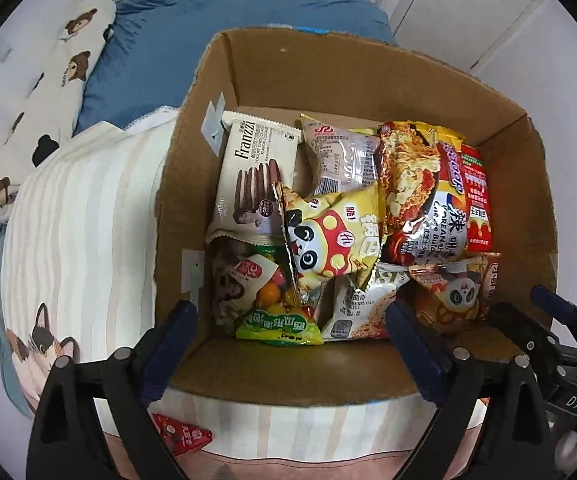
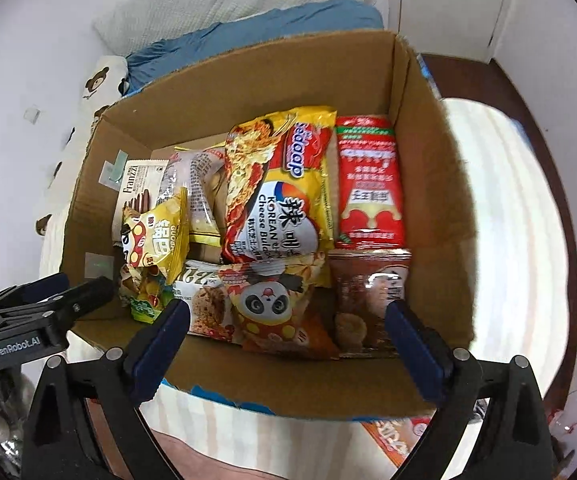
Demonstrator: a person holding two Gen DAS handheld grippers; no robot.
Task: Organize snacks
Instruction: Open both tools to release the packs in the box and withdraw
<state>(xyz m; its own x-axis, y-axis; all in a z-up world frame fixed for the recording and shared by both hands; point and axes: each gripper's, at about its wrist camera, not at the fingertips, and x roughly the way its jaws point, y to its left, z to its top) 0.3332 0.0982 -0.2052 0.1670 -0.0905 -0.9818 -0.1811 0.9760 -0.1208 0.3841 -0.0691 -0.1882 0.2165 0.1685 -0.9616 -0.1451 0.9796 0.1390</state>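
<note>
In the centre of both frames, the cardboard box (image 1: 368,80) holds the snacks (image 1: 328,236): light, crinkly, slippery packets with fragile contents, best pinched by a sealed edge. Left gripper (image 1: 292,344) and right gripper (image 2: 288,340) hover with jaws spread, empty.

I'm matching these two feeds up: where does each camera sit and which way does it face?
Left wrist: on the left tongs, open, looking steeply down into the cardboard box; the right tongs show at its right edge.
Right wrist: on the right tongs, open, facing down likewise; the left tongs show at left.
Shared: box, Sedaap noodle pack.
</note>
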